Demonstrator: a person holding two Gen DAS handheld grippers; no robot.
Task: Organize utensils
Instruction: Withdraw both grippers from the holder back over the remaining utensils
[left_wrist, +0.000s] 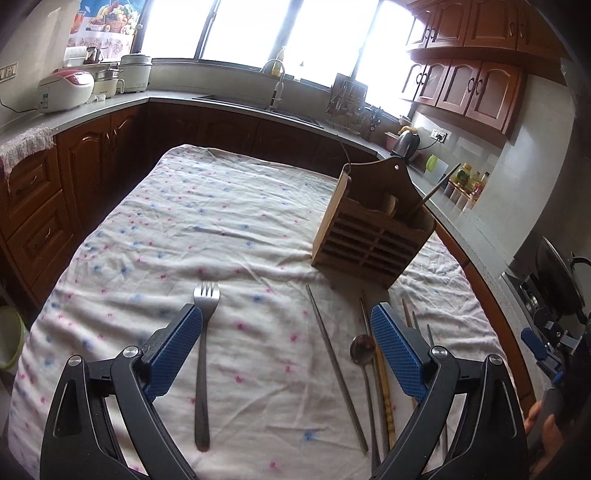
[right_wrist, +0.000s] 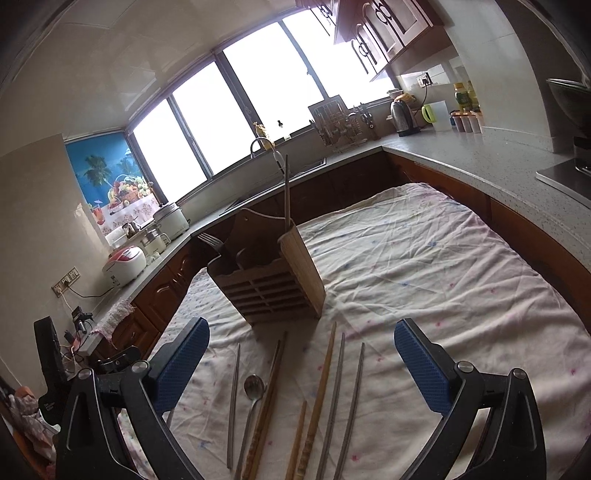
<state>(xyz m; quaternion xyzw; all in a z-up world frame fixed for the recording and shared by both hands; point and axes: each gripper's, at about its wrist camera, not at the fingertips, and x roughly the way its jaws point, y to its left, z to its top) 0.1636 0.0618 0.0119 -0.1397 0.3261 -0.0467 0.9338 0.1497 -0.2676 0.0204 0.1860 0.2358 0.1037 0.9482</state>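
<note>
A wooden utensil holder (right_wrist: 269, 280) stands on the cloth-covered table (right_wrist: 424, 258), a fork (right_wrist: 212, 242) in one compartment and a metal chopstick (right_wrist: 287, 195) upright in another. Both the left gripper (left_wrist: 286, 332) and right gripper (right_wrist: 301, 343) hover with jaws spread wide above loose chopsticks (right_wrist: 334, 398), a spoon (right_wrist: 253, 387) and another fork (left_wrist: 203, 354).

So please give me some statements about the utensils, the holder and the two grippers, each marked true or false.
1. The fork lies on the cloth. True.
2. The left gripper holds the fork. False: it is open and empty.
3. The holder lies on its side. False: it stands upright.
4. A spoon lies among the chopsticks. True.
5. The right gripper is shut. False: it is open.
</note>
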